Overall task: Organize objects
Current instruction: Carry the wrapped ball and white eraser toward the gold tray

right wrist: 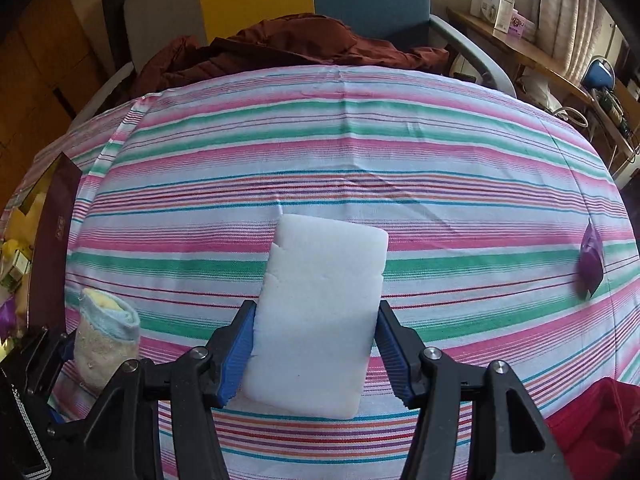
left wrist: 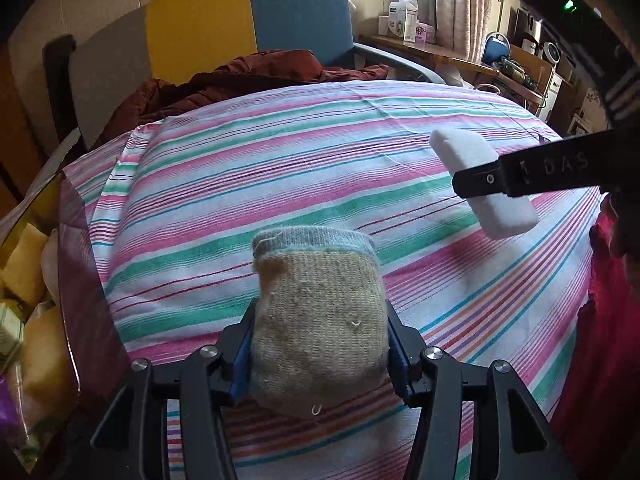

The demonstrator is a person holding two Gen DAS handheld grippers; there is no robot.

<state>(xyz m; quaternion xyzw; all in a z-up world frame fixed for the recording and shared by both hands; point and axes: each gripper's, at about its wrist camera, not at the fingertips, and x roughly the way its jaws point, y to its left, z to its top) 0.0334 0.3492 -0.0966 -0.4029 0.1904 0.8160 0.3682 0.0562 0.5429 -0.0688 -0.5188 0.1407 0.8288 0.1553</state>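
A rolled beige sock (left wrist: 320,320) with a pale blue cuff sticks up between the blue pads of my left gripper (left wrist: 320,354), which is shut on it above the striped cloth (left wrist: 280,160). To the right, my right gripper (left wrist: 486,184) comes in from the edge, shut on a white sponge block (left wrist: 460,148). In the right wrist view the sponge block (right wrist: 320,312) fills the gap between the pads of the right gripper (right wrist: 316,354). The sock (right wrist: 104,340) and the left gripper (right wrist: 78,364) sit at the lower left.
A dark maroon box (right wrist: 52,248) with yellow and purple items lies off the cloth's left edge. A small purple object (right wrist: 590,268) rests on the cloth at far right. Red fabric (right wrist: 592,416) sits at the near right. A brown-red jacket (right wrist: 280,44) lies beyond the cloth, before a chair (left wrist: 296,12).
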